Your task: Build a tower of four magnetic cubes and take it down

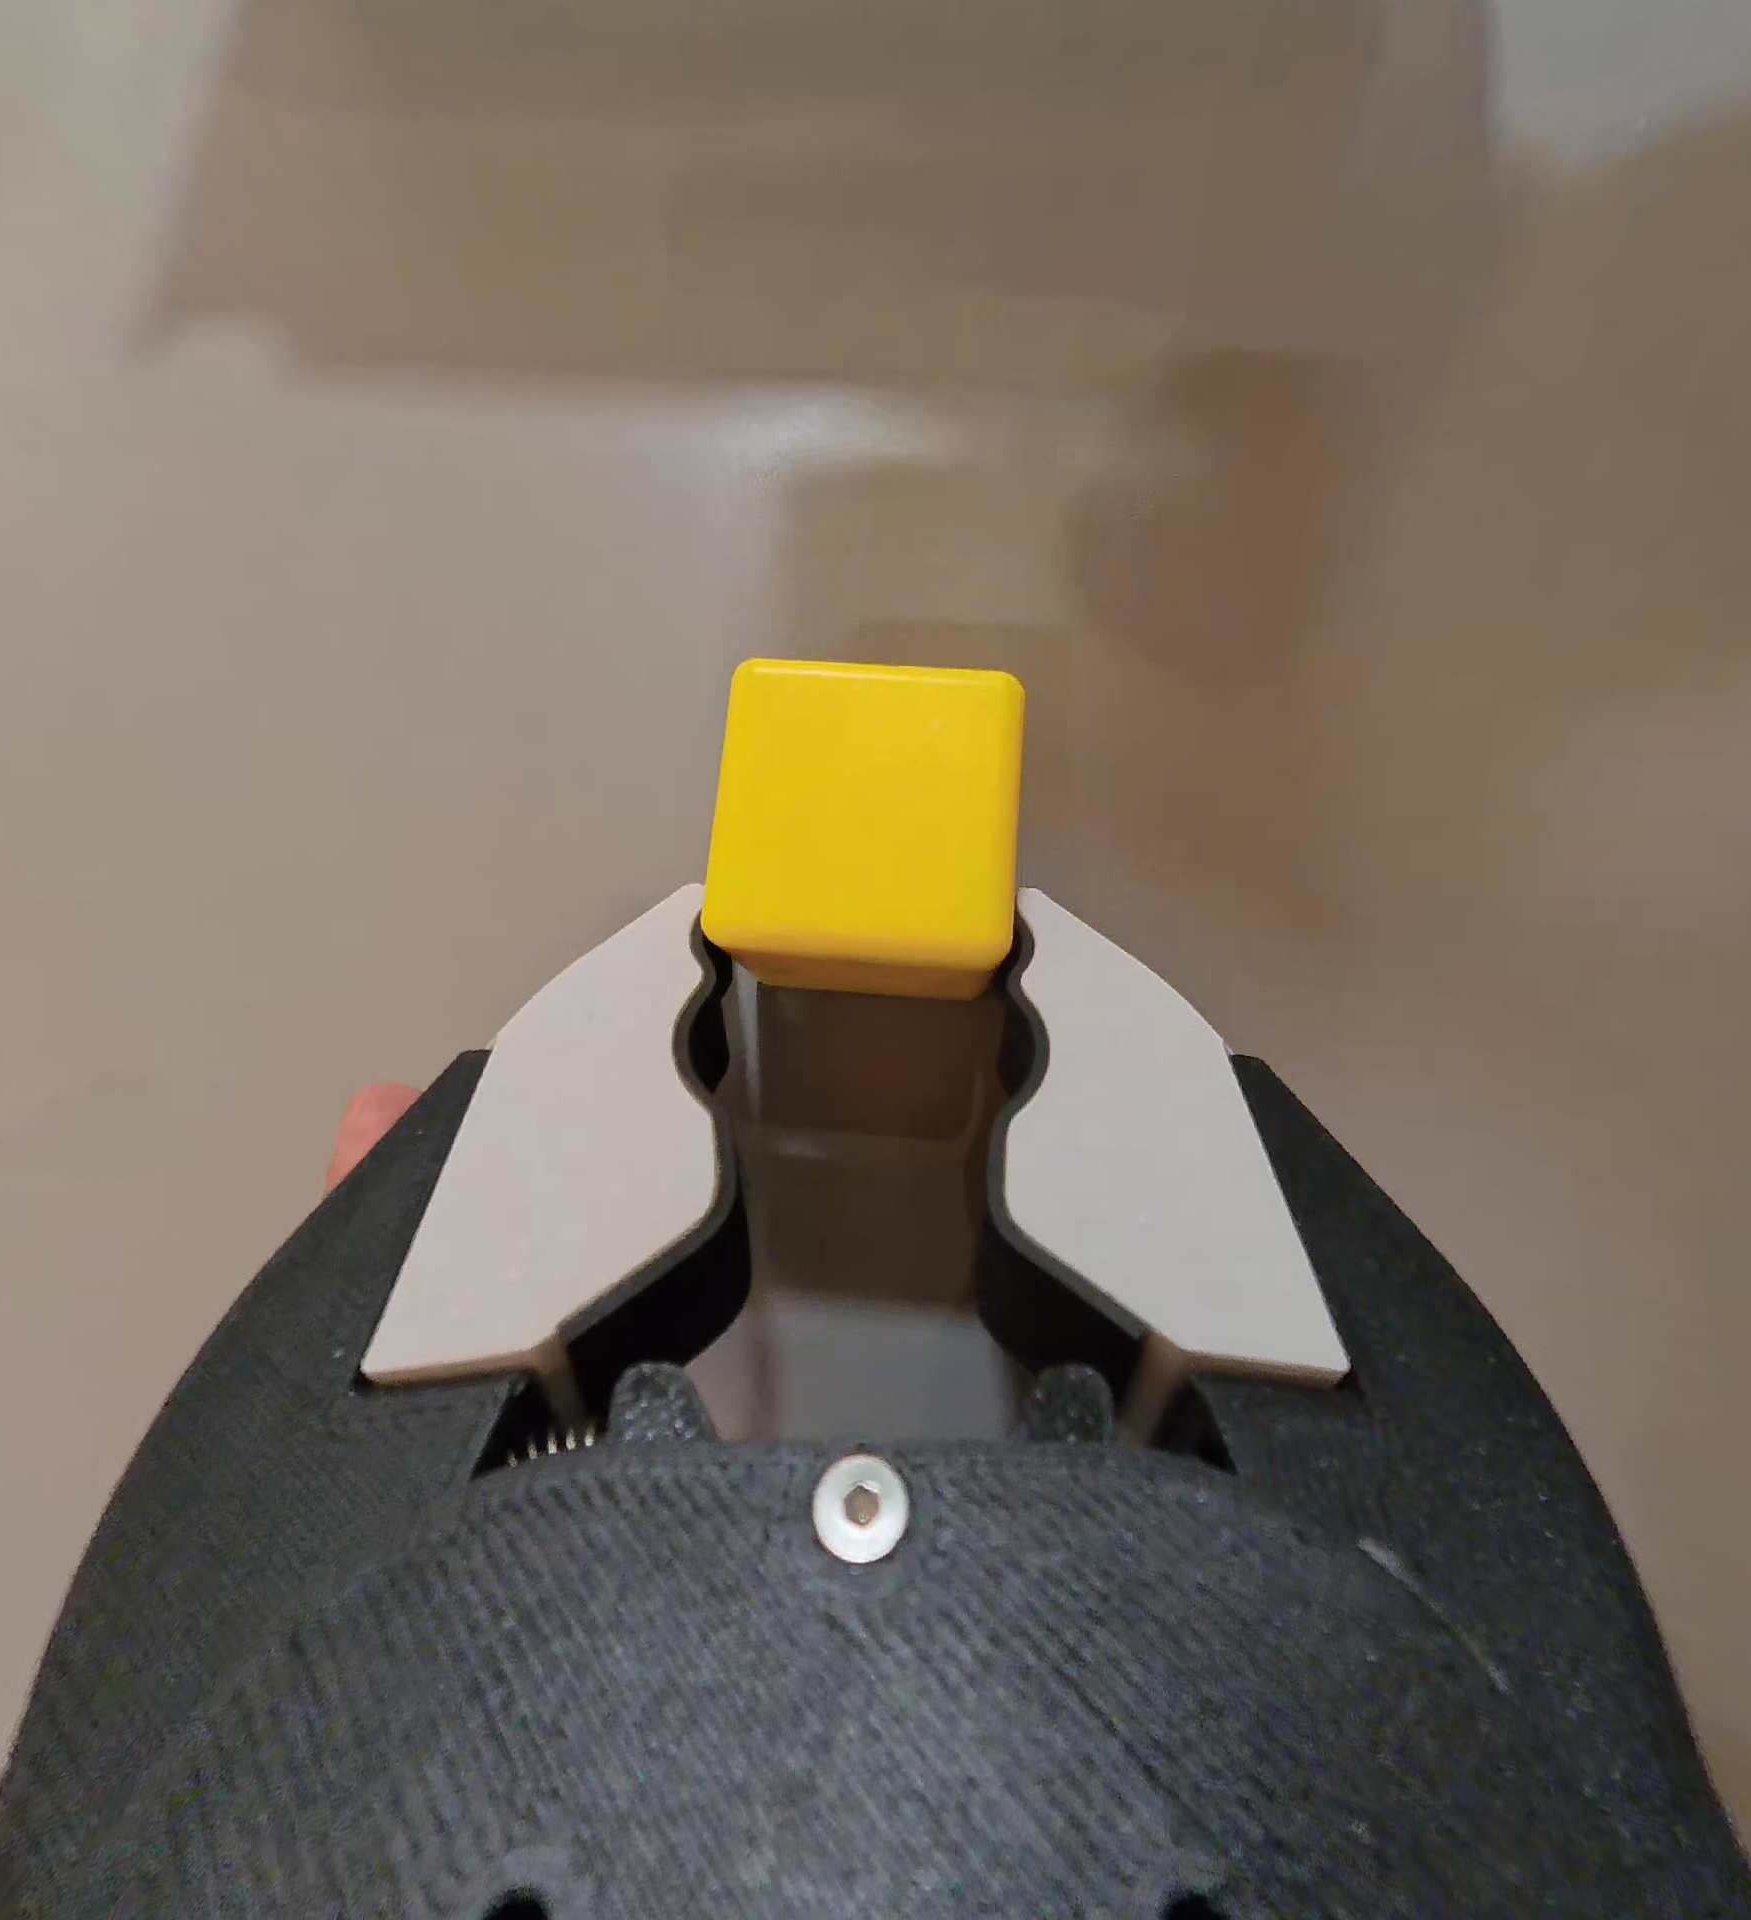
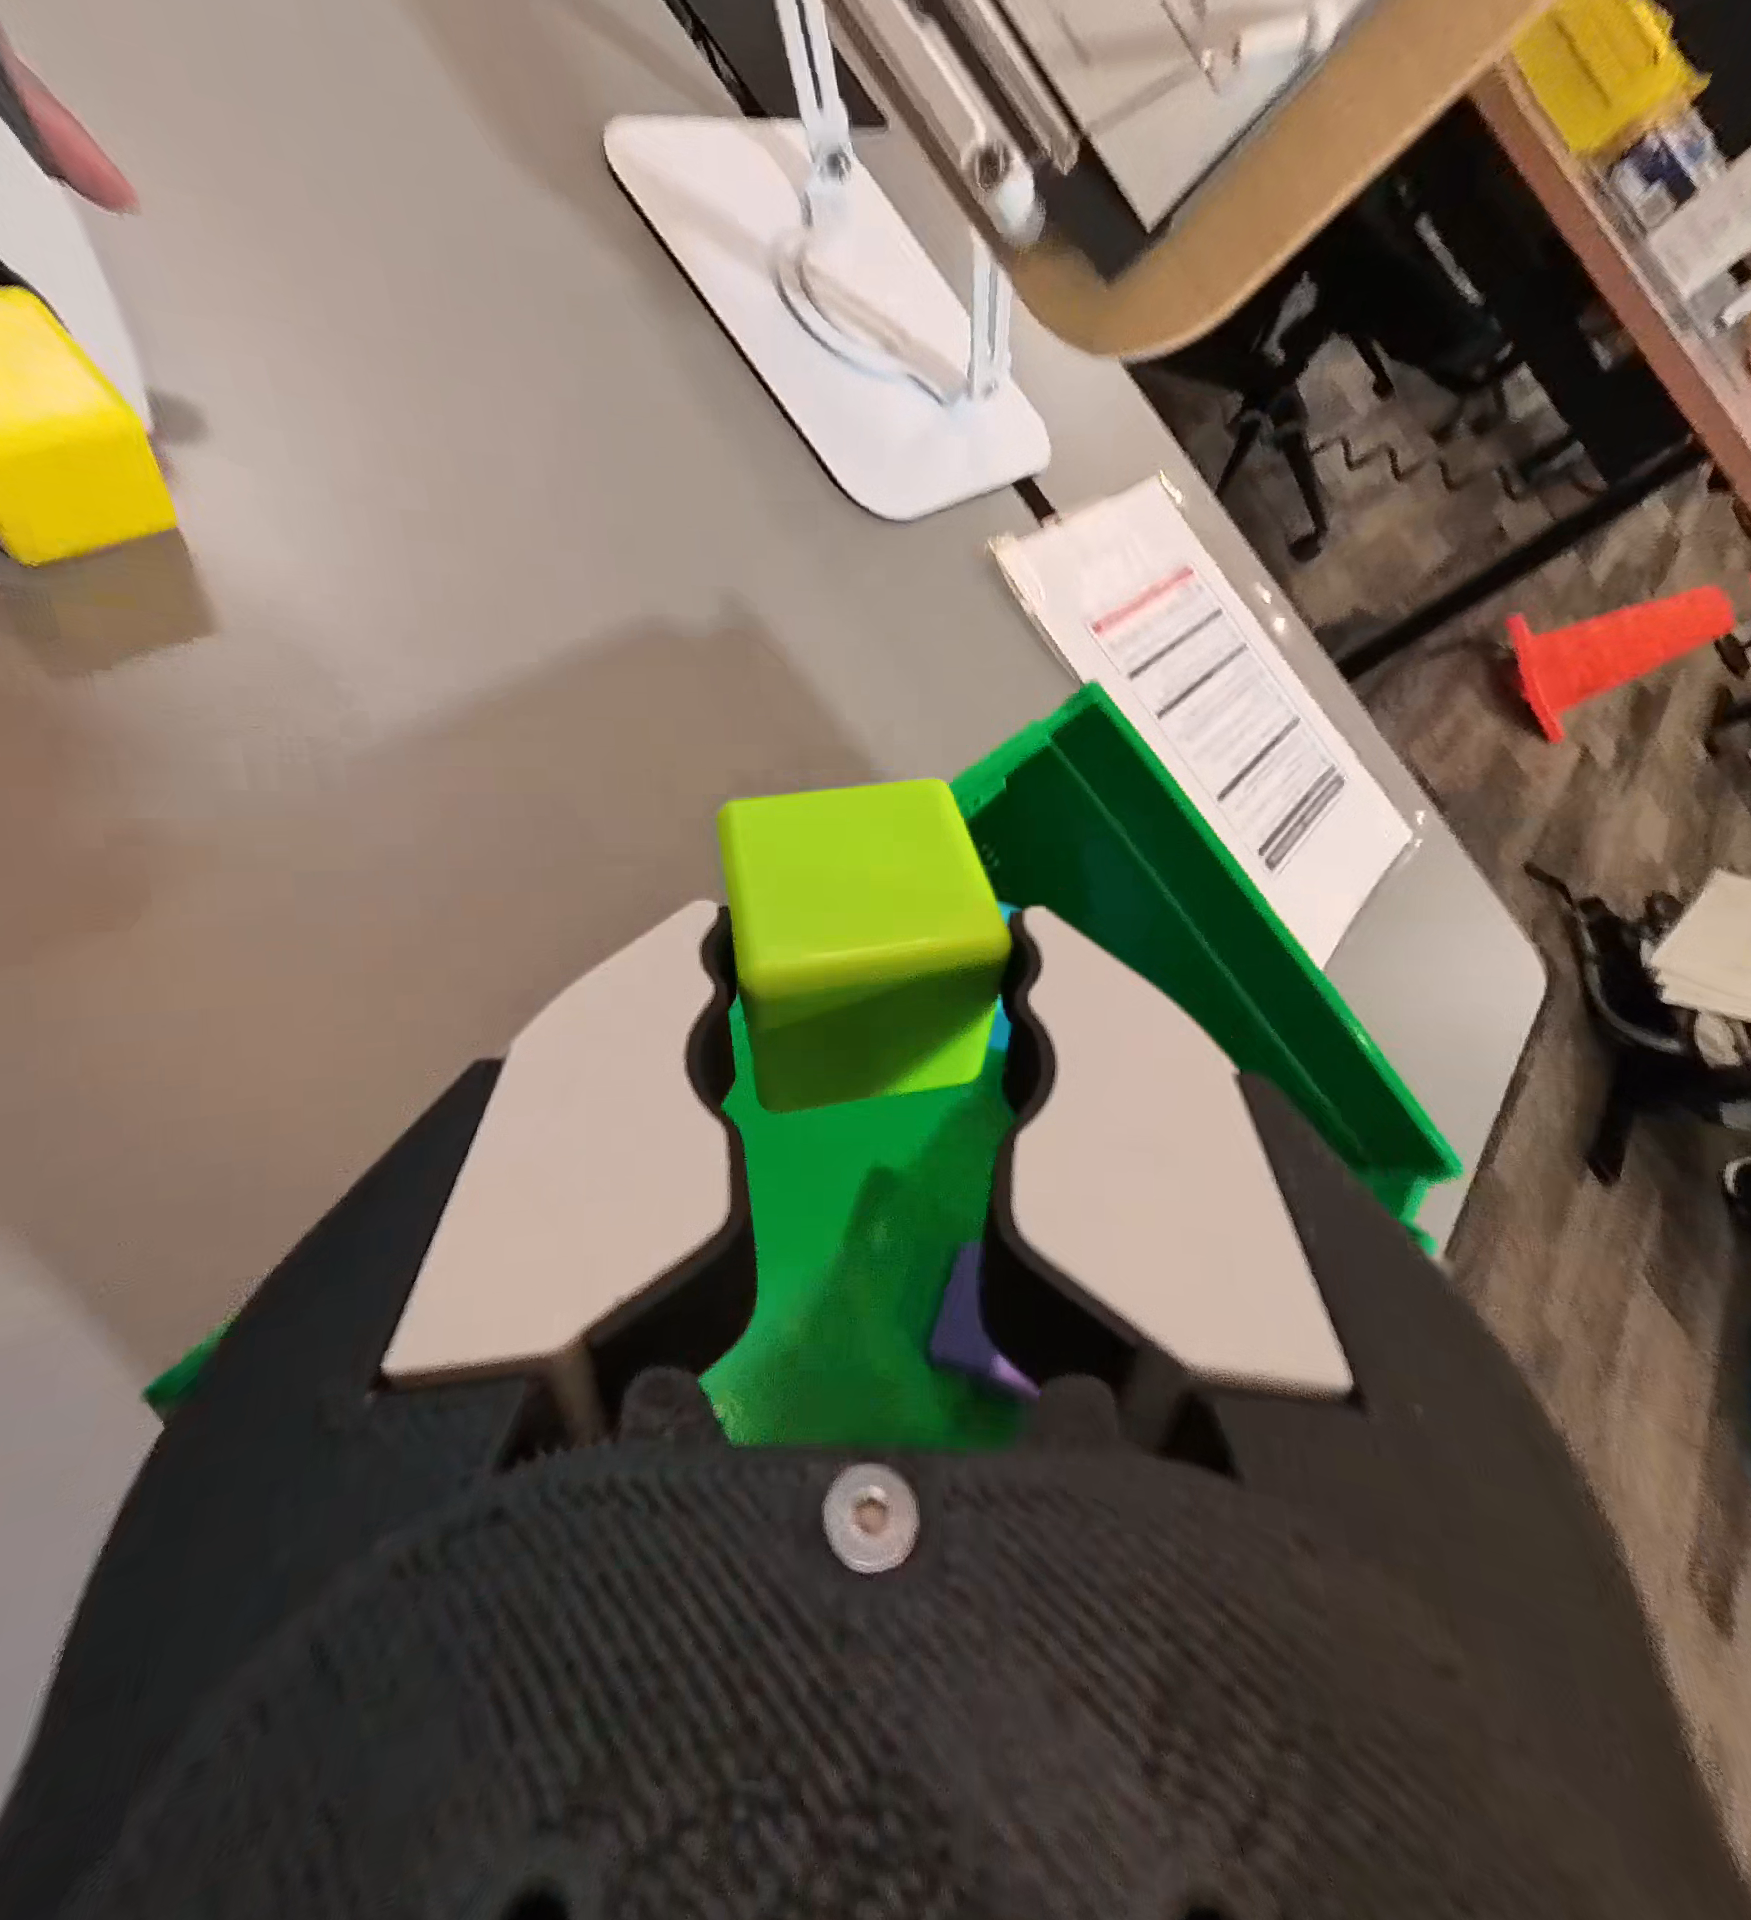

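My left gripper (image 1: 858,935) is shut on a yellow cube (image 1: 866,821), gripped at the fingertips just above the grey table top (image 1: 331,727). The same yellow cube (image 2: 29,426) shows at the far left of the right wrist view, held low over the table by the other gripper. My right gripper (image 2: 866,966) is shut on a lime-green cube (image 2: 855,935) and holds it above a green tray (image 2: 1193,935). A purple piece (image 2: 970,1330) and a bit of a blue piece (image 2: 1001,1029) lie in the tray under my fingers.
A white lamp base (image 2: 829,312) with a clear stem stands at the back of the table. A printed sheet (image 2: 1214,707) lies by the table's right edge. Beyond that edge are the floor, an orange cone (image 2: 1619,655), chairs and a second desk (image 2: 1266,208). My right fingertips sit around 30 cm from my left ones.
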{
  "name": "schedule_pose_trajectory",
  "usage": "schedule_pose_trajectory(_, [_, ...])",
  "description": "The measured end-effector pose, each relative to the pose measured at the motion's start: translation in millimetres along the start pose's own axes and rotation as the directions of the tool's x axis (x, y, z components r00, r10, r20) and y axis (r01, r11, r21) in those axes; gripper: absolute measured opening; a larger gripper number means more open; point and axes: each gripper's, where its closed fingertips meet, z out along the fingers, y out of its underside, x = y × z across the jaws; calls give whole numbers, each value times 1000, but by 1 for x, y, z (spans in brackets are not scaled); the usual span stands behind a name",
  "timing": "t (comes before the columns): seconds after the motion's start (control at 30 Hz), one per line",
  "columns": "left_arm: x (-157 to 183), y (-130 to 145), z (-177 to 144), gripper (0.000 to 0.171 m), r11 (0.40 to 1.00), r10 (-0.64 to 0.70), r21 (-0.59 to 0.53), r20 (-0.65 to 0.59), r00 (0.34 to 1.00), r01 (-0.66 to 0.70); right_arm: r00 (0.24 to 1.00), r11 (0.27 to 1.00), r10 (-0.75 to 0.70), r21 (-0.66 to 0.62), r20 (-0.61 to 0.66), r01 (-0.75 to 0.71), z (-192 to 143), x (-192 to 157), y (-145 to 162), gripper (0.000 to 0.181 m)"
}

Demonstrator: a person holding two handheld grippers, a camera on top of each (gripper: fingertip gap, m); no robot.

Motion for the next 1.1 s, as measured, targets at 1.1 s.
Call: schedule_pose_trajectory(1.1, [1, 0, 0, 50, 1000, -3, -2, -3, 1000, 3, 988, 948, 133, -300, 73, -106, 52, -19, 101, 51])
